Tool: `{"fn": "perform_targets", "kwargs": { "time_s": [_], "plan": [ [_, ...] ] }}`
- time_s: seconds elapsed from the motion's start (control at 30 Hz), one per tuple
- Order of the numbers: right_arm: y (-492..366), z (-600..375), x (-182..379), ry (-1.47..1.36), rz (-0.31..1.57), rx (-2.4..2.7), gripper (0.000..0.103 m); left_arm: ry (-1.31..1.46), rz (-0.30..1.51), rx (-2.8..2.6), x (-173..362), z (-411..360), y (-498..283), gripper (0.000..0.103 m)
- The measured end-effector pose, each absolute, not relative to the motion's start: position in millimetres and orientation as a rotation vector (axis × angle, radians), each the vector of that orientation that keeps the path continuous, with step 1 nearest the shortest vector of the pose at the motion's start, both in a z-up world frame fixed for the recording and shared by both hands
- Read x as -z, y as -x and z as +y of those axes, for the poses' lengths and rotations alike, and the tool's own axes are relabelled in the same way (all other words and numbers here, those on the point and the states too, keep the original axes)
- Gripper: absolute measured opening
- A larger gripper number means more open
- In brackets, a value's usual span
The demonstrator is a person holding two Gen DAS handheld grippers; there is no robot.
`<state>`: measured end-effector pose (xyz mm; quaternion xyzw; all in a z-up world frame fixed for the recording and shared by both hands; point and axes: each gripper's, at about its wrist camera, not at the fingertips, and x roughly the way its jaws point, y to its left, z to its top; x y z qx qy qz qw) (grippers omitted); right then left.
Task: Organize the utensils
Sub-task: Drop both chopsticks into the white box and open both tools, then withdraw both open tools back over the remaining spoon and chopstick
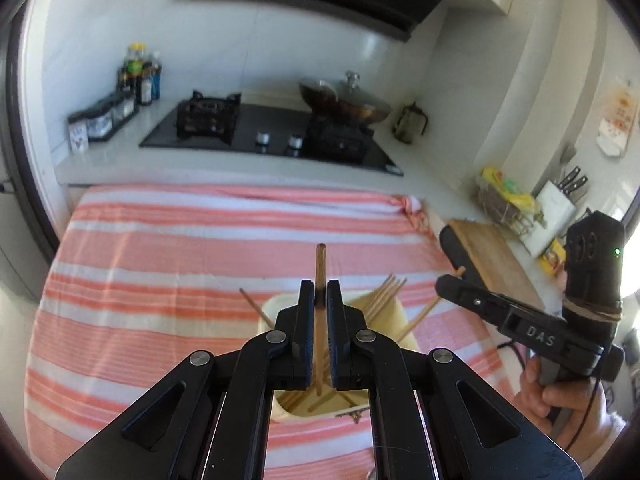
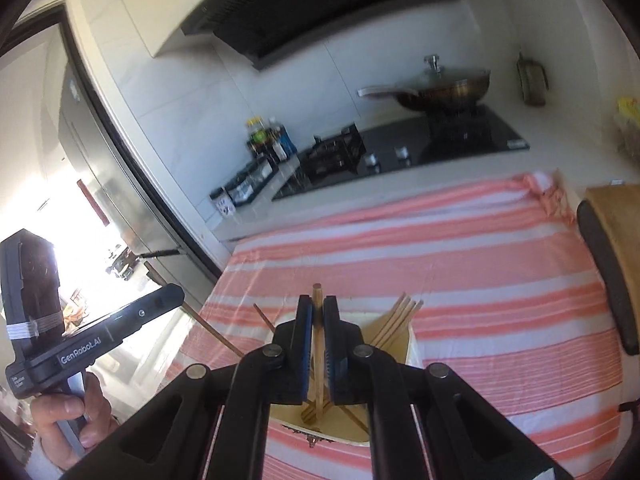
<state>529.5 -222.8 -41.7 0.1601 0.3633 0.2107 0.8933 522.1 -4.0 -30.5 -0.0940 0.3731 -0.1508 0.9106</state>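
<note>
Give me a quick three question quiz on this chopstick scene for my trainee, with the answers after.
1. True or false: each gripper is clamped on a chopstick.
2. What stands below the left gripper? A) a glass jar B) a cream holder with more chopsticks C) a plate
3. Fill in: the holder stands on a ____ striped cloth.

Key:
1. True: left gripper on one chopstick, right gripper on another chopstick.
2. B
3. Pink and white
</note>
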Motion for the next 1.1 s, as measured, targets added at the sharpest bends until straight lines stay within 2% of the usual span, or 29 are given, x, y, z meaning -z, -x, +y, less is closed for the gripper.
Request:
{"fn": "perform_targets", "kwargs": {
  "time_s": [0.03, 0.1, 0.13, 0.17, 0.2, 0.23, 0.37, 0.47, 0.7, 0.87, 1.1],
  "plan": [
    [-539.9, -220.2, 53.1, -0.336, 0.802, -0.442, 0.009, 0.199, 0.802, 0.310, 38.8, -5.3, -526.1, 0.010],
    [-553.9, -215.7, 69.9, -0.312, 0.866, -0.419, 0.011, 0.211, 0.839, 0.311, 51.4, -6.9, -525.0, 0.036],
    [-555.7, -215.8, 74.4, -0.286, 0.875, -0.389, 0.024, 0.209, 0.841, 0.309, 55.0, -7.9, -520.1, 0.058],
    [-555.5, -216.3, 75.7, -0.267, 0.873, -0.373, 0.037, 0.201, 0.833, 0.309, 57.2, -7.8, -513.4, 0.068],
    [-551.6, -218.8, 74.4, -0.261, 0.857, -0.368, 0.058, 0.187, 0.826, 0.310, 59.6, -7.2, -506.6, 0.070],
    [-544.8, -223.2, 70.8, -0.258, 0.829, -0.365, 0.059, 0.167, 0.830, 0.311, 62.8, -7.0, -498.8, 0.071],
    [-504.1, -236.6, 60.9, -0.161, 0.775, -0.340, 0.059, 0.072, 0.884, 0.296, 88.1, -5.0, -457.5, 0.082],
    [-453.4, -246.1, 73.5, -0.063, 0.784, -0.327, 0.059, 0.029, 0.915, 0.288, 122.0, -1.4, -408.5, 0.089],
    [-306.5, -275.5, 171.7, 0.095, 0.872, -0.191, 0.059, 0.054, 1.009, 0.232, 201.7, -14.0, -307.6, 0.089],
    [-247.2, -288.0, 203.9, 0.077, 0.914, -0.105, 0.059, 0.122, 0.981, 0.243, 207.6, -26.4, -288.5, 0.089],
    [-222.6, -291.1, 221.3, 0.056, 0.914, -0.083, 0.059, 0.107, 0.961, 0.234, 207.4, -42.6, -282.8, 0.089]
  ]
}}
